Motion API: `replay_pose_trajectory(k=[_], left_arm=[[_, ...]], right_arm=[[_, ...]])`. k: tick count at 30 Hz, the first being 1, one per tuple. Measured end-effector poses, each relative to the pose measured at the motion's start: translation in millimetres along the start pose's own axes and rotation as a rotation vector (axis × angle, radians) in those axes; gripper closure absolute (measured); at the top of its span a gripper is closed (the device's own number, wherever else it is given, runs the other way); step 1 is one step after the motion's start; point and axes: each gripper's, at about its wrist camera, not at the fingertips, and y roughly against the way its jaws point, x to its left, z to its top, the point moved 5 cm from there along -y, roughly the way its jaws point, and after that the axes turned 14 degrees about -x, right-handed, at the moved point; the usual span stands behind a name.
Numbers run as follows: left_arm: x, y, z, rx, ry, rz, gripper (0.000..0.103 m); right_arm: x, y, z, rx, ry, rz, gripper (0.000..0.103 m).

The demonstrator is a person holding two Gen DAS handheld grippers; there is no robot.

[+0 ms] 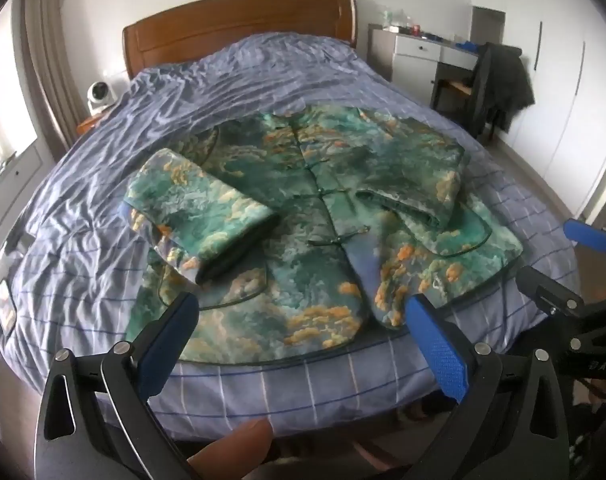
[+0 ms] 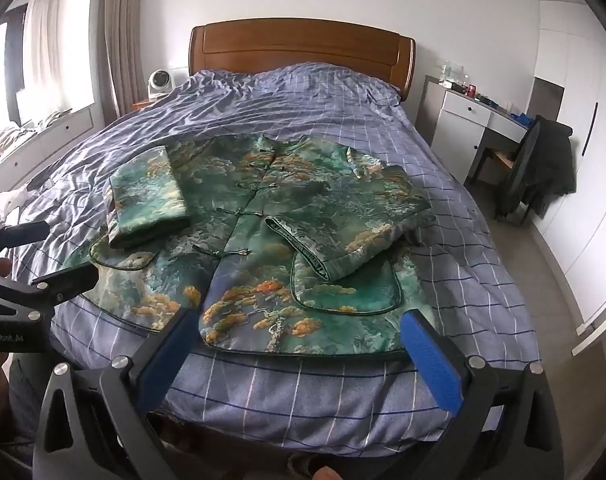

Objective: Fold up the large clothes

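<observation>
On the bed: jacket (image 1: 315,216) lies face up on the checked duvet (image 2: 343,92), both sleeves folded in.
Left gripper (image 1: 303,324): jaws wide, empty.
Right gripper (image 2: 299,344): same, over the hem.
Advice: pinch both hem corners evenly, lift together, fold toward collar.

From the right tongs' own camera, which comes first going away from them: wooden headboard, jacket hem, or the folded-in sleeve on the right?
1. Jacket hem, just past the open right tongs, at the bed's foot.
2. Folded-in sleeve, mid-bed, right side.
3. Wooden headboard, against the far wall.
</observation>
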Motion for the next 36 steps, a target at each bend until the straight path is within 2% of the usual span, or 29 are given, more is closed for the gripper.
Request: replay_pose_trajectory(k=[11, 22, 36], left_arm=[[6.7, 2.2, 7.8, -0.027, 0.014, -0.007, 0.000], [4.0, -3.3, -4.8, 0.070, -0.032, 0.020, 0.000], [3.4, -5.1, -8.8, 0.106, -0.039, 0.027, 0.000]], right_arm=[[3.3, -1.2, -2.4, 0.011, 0.001, 0.007, 0.000], [3.5, -3.4, -3.4, 0.017, 0.003, 0.011, 0.000], [3.8, -3.9, -4.0, 0.017, 0.003, 0.010, 0.000]])
